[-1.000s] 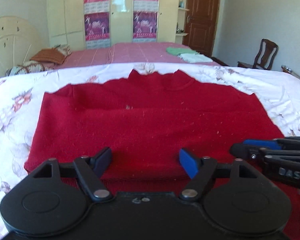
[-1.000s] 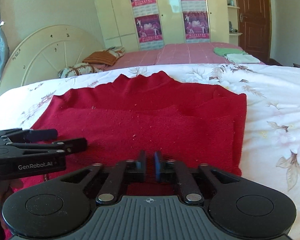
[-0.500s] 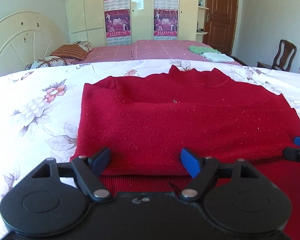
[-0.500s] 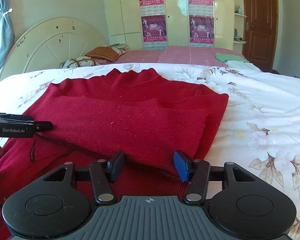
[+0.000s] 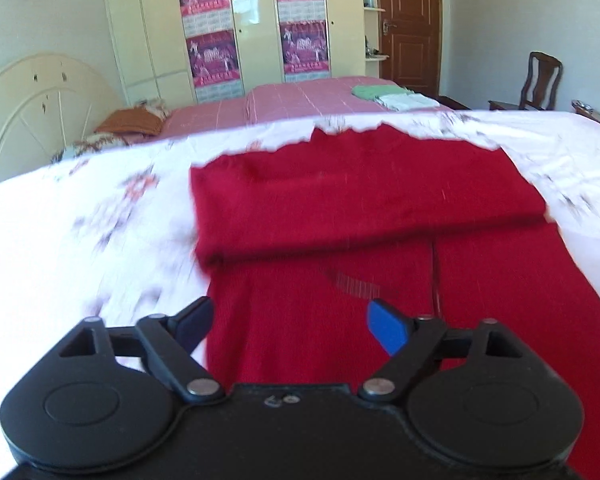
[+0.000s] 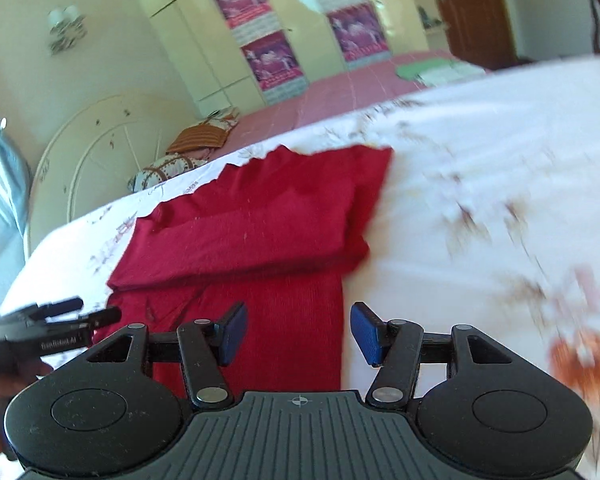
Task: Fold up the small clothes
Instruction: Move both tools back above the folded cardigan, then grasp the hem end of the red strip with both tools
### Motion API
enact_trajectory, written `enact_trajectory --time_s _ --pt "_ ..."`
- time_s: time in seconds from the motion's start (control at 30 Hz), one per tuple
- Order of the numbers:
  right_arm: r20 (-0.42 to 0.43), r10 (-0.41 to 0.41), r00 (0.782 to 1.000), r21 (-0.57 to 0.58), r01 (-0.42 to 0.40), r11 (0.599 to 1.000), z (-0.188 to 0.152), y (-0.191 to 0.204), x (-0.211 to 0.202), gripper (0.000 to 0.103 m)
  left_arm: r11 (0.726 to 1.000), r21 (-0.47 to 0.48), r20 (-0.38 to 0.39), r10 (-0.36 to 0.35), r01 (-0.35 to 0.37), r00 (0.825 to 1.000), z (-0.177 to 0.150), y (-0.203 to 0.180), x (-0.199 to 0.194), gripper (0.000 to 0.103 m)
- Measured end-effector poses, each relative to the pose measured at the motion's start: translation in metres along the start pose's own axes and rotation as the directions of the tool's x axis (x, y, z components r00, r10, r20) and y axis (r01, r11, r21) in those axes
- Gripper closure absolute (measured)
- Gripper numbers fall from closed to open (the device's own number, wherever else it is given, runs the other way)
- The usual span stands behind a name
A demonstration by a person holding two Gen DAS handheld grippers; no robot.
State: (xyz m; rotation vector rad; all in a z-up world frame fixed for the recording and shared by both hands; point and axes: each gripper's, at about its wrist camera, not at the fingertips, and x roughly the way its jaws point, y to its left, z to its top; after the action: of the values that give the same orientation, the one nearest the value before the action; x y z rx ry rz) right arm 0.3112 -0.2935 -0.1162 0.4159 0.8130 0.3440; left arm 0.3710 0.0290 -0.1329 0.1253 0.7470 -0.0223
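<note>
Your bed (image 5: 80, 248), with its white flowered sheet, fills both views, and the red sweater (image 5: 364, 200) lies flat on it with its far half doubled over the near half. A second ago both of your grippers sat low over the sweater's near fold; now each has backed away and risen, so more of the sheet shows on either side. Your left gripper (image 5: 290, 322) stands wide with nothing between its blue pads (image 5: 388, 326), much as before. Your right gripper (image 6: 296, 332), which was almost closed a second ago, now stands apart and empty above the sweater's right edge. In the right view your left gripper (image 6: 52, 320) shows at the left border.
</note>
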Motion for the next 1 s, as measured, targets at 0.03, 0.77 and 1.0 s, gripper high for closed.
enact_trajectory --time_s 0.03,0.77,1.0 --pt "-0.011 0.007 1.000 0.035 -0.007 0.999 -0.008 -0.003 -0.014 0.046 1.000 0.000 -0.011 0.000 0.000 1.000 -0.011 0.005 -0.009 0.030" --pt "-0.117 0.123 0.986 0.347 -0.075 0.935 -0.112 -0.030 -0.096 0.046 0.759 -0.459 -0.083 -0.555 0.463 0.828 -0.128 0.118 -0.064 0.052" --pt "-0.097 0.225 0.970 0.435 -0.162 0.886 -0.103 -0.050 -0.077 0.047 0.490 -0.688 0.062 -0.694 0.535 0.717 -0.136 0.138 -0.022 0.051"
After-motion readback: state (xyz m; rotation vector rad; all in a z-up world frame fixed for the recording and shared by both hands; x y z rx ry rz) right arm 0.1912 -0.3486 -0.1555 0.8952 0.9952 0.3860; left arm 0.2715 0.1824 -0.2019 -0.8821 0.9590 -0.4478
